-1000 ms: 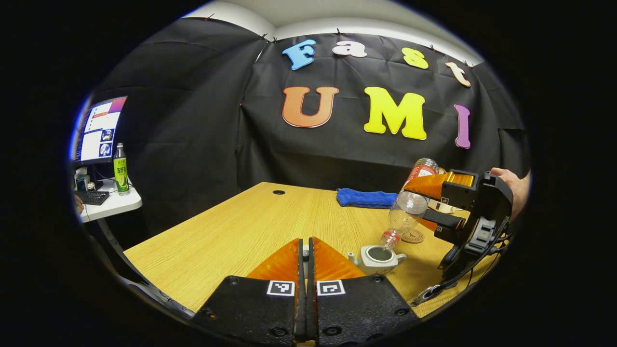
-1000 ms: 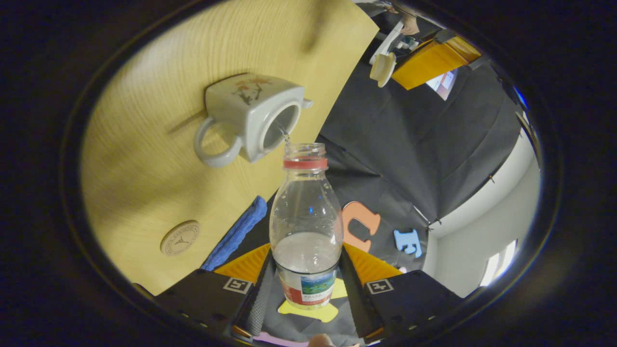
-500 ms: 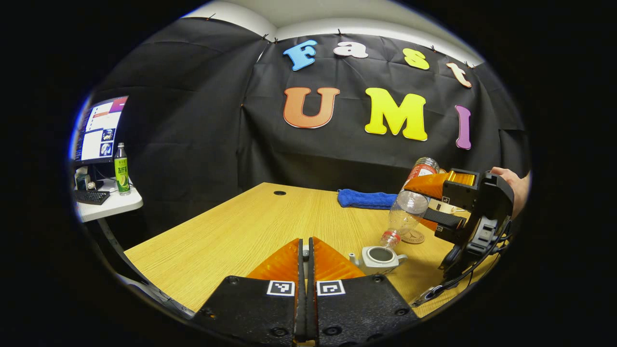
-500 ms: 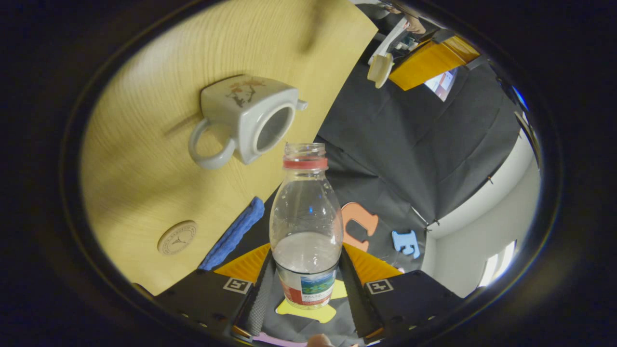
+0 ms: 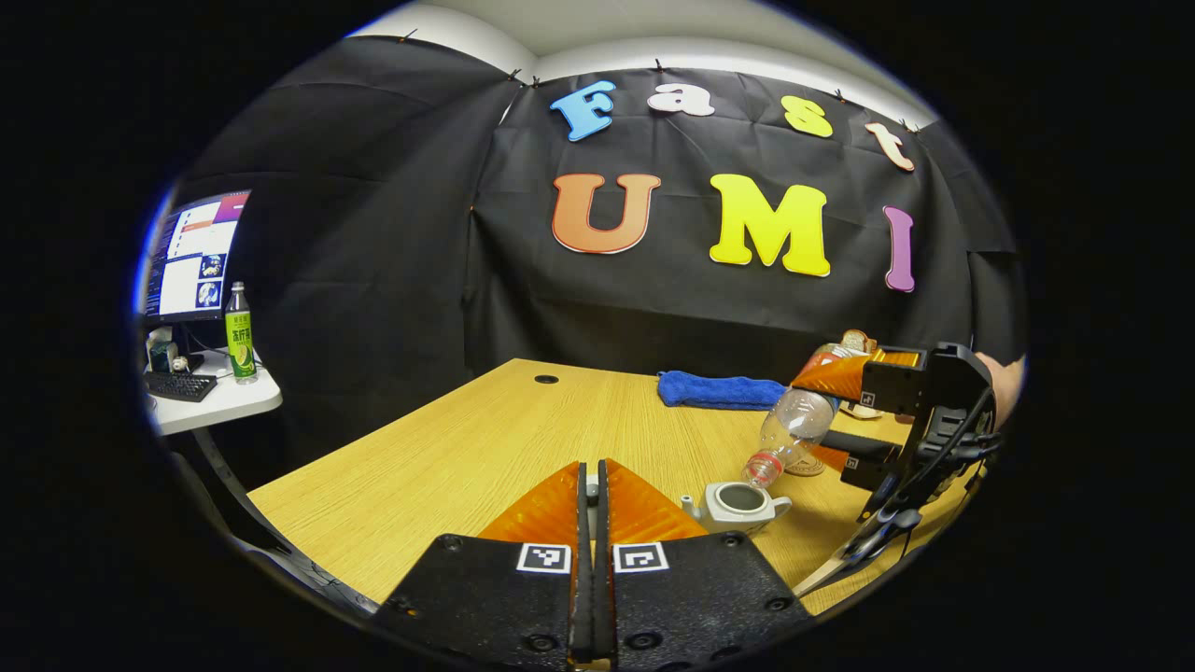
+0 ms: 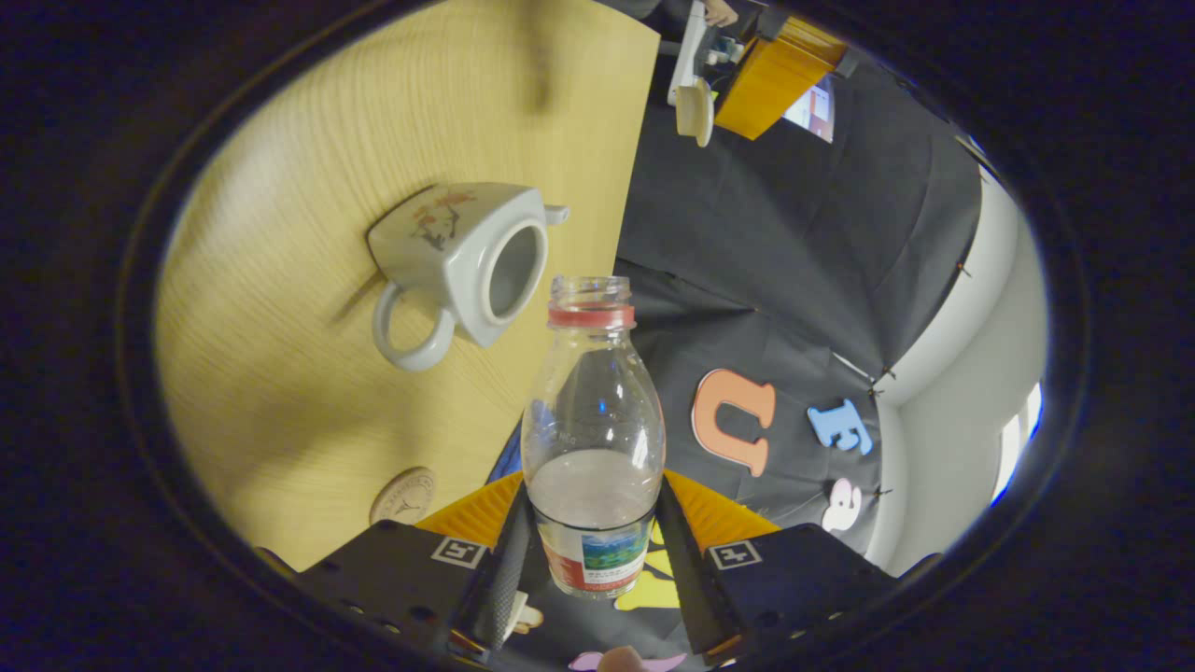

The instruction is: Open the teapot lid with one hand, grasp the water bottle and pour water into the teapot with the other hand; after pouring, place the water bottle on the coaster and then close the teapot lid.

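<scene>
Tipping back now: the bottle (image 6: 593,439), clamped between the right gripper (image 6: 595,551) fingers, has swung its mouth off the teapot (image 6: 467,266) opening since a second ago, when a thin stream ran into it. No stream shows now. In the left gripper view the bottle neck sits just above and right of the pot (image 5: 740,501), lower and flatter than before. Some water remains in the bottle. Pouring looks finished; next is likely the coaster (image 6: 403,496), which lies on the table (image 5: 448,448) near the pot, farther right. The left gripper (image 5: 591,485) is closed with fingers together; the right gripper view shows it holding the lid (image 6: 694,110) well clear of the pot.
</scene>
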`<state>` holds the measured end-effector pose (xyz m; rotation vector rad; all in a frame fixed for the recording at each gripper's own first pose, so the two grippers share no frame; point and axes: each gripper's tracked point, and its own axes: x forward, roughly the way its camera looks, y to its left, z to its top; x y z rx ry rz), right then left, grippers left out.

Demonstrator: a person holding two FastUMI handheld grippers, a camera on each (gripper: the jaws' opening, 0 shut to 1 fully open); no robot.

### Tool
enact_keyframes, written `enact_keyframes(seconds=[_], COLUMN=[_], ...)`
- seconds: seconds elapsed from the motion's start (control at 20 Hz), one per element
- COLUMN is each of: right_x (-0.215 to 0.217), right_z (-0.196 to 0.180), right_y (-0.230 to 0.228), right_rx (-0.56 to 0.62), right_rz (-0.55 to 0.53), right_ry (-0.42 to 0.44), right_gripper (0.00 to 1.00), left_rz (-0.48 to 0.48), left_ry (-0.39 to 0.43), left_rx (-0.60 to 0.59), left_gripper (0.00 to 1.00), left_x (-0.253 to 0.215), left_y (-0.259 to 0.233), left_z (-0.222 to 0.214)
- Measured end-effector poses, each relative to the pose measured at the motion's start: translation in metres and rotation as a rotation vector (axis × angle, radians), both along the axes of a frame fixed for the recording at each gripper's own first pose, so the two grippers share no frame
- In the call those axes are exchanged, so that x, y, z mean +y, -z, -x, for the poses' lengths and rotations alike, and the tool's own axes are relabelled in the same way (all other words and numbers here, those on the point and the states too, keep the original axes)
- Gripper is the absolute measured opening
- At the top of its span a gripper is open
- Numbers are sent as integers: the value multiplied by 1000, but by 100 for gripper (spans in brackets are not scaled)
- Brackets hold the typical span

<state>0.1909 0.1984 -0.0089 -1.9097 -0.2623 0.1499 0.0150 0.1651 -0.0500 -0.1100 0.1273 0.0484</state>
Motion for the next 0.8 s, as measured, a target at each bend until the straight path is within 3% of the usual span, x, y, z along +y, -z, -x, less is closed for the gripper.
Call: enact_keyframes(seconds=[0.15, 0.3, 0.6, 0.8], right_x=[-3, -7, -7, -27], right_z=[1, 4, 21, 20], right_y=[8, 11, -26, -43], right_rx=[54, 131, 247, 364], right_rz=[-96, -275, -708, -1087], right_ry=[16, 19, -43, -54], right_gripper=[71, 71, 71, 71], left_rz=[-8, -13, -21, -35], left_ry=[-11, -14, 10, 42], left_rx=[-12, -15, -31, -39], left_gripper=[3, 3, 3, 3], left_x=[5, 2, -14, -32], left_y=[-8, -10, -22, -28], left_z=[3, 6, 4, -1])
